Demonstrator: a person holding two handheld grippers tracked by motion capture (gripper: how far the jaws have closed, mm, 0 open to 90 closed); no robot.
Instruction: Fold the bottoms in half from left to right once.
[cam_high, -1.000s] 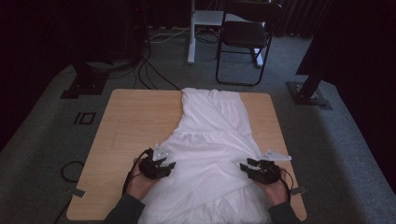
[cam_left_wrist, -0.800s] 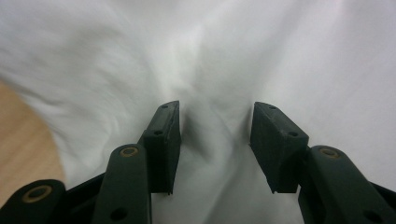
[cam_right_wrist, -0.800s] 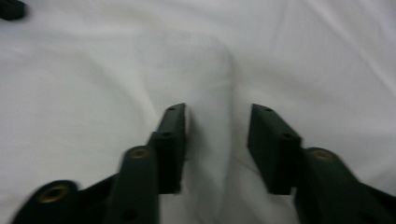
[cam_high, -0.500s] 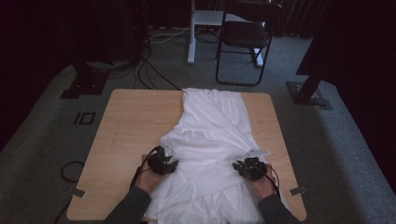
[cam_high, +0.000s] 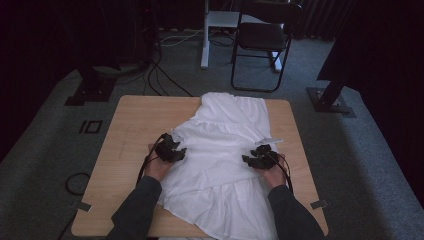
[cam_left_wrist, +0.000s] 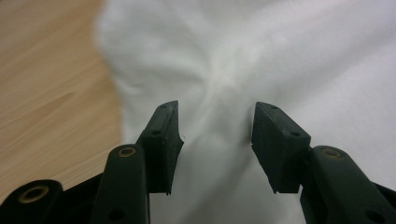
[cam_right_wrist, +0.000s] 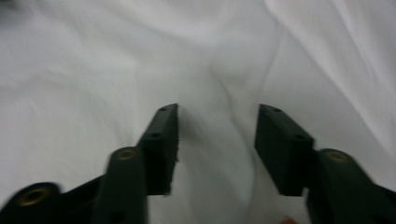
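A white garment (cam_high: 227, 150) is spread on the wooden tabletop (cam_high: 135, 130), with its long axis running from the near edge to the far edge. The narrower end points toward the far edge and reaches it near the middle, while the wider, flared end points toward the near edge and hangs over it between the person's forearms. The cloth lies mostly on the right half of the tabletop, leaving the left part of the wood bare. A small strip of fabric sticks out toward the right edge, just beyond the right gripper (cam_high: 254, 160).

The left gripper (cam_high: 176, 152) is set at the garment's left border, about midway between the near and far edges. In the left gripper view, its 2 jaws are seen standing apart, with a raised fold of white cloth between them and bare wood to their left. Whether the pads touch the fold cannot be told.

The right gripper is held over the garment's right side, roughly level with the left one. In the right gripper view, its jaws are also spread apart, with a soft ridge of cloth between them, not pinched.
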